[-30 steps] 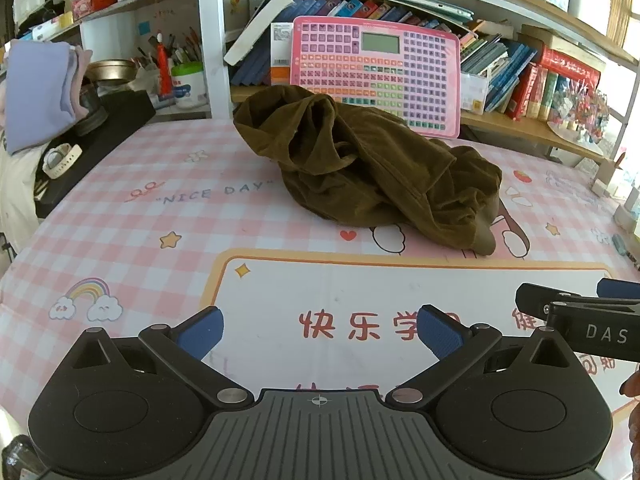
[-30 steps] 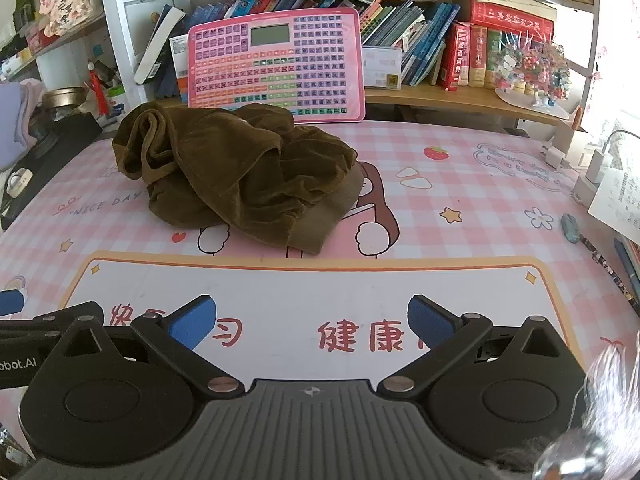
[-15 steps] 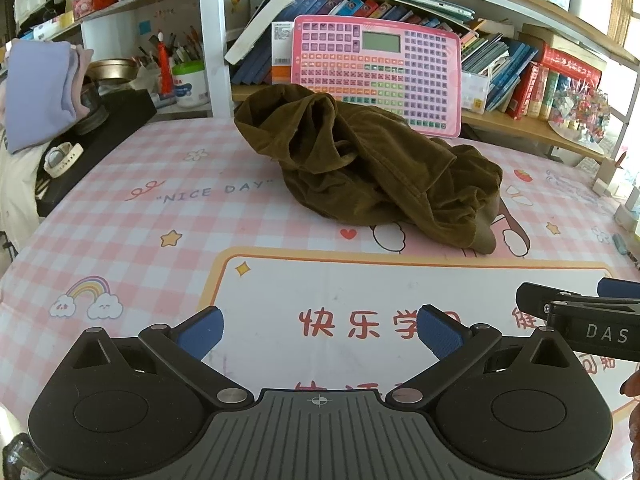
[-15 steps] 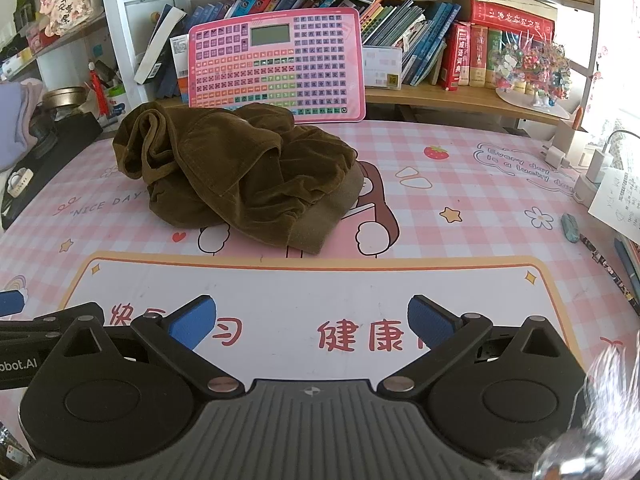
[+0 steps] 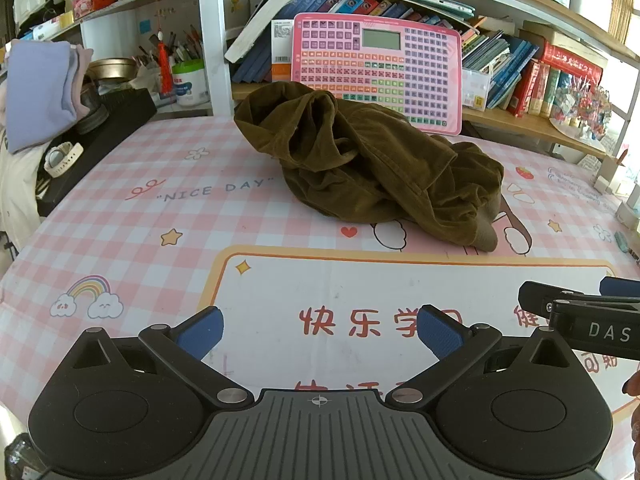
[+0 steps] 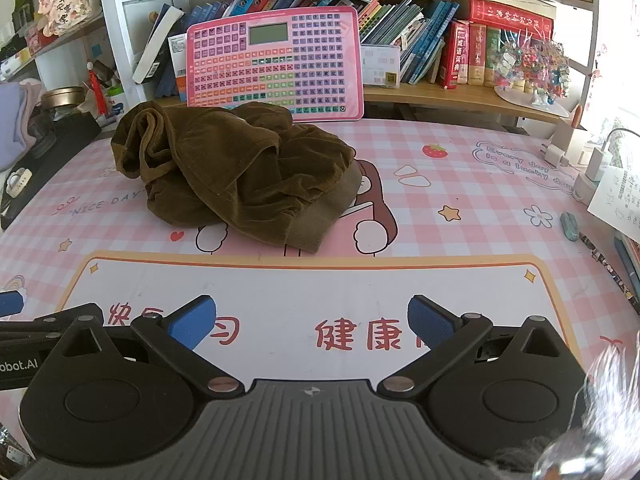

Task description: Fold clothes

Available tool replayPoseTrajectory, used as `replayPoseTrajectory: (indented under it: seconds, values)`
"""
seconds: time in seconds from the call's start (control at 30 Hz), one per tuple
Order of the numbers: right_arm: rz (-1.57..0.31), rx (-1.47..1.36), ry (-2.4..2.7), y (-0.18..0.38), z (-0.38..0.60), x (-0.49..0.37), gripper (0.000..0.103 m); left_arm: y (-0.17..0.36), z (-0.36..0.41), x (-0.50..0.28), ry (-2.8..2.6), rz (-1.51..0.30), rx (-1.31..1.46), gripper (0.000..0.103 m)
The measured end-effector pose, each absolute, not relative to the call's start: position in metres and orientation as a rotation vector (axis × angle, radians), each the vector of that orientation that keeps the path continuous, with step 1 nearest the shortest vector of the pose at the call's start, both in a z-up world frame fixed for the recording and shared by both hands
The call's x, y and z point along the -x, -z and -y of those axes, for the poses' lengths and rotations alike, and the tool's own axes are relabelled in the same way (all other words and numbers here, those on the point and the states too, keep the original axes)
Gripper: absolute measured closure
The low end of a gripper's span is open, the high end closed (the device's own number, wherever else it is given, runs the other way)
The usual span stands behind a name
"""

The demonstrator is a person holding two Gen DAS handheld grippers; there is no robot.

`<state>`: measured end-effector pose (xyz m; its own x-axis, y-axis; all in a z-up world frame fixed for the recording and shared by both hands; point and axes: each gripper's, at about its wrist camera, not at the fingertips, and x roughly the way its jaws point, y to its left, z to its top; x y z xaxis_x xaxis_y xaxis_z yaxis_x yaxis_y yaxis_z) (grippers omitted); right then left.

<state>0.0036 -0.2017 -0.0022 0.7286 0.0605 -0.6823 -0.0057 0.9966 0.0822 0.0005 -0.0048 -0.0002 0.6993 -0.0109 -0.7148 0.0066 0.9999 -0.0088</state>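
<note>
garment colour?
Dark olive-brown garment, corduroy-like, with a plain ribbed hem; right wrist view shows it best.

The brown garment (image 5: 372, 168) lies in a crumpled heap, so its type, its sleeves or legs and its underside cannot be told. It hides the lower edge of the pink keyboard toy (image 5: 376, 72) behind it, and the small signs on the keys are too small to read. In the left wrist view, the right gripper (image 5: 580, 308) is cut off by the right edge of the picture; only a part of it with the letters "DAS" shows. In the right wrist view, the left gripper (image 6: 24, 320) is cut by the left edge. A blurred pale fluffy thing (image 6: 600, 400) at the lower right corner cannot be identified. The printed characters on the desk (image 6: 440, 184) are partly covered by both grippers' bodies.
</note>
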Motion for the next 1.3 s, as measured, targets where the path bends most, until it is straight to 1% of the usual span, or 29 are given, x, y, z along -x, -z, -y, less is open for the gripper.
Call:
replayPoseTrajectory:
  seconds: [1.3]
  values:
    - [-0.777, -0.110, -0.009, 0.008, 0.213, -0.012, 0.000, 0.006, 0.013, -0.015, 0.047, -0.835, -0.015, 0.000]
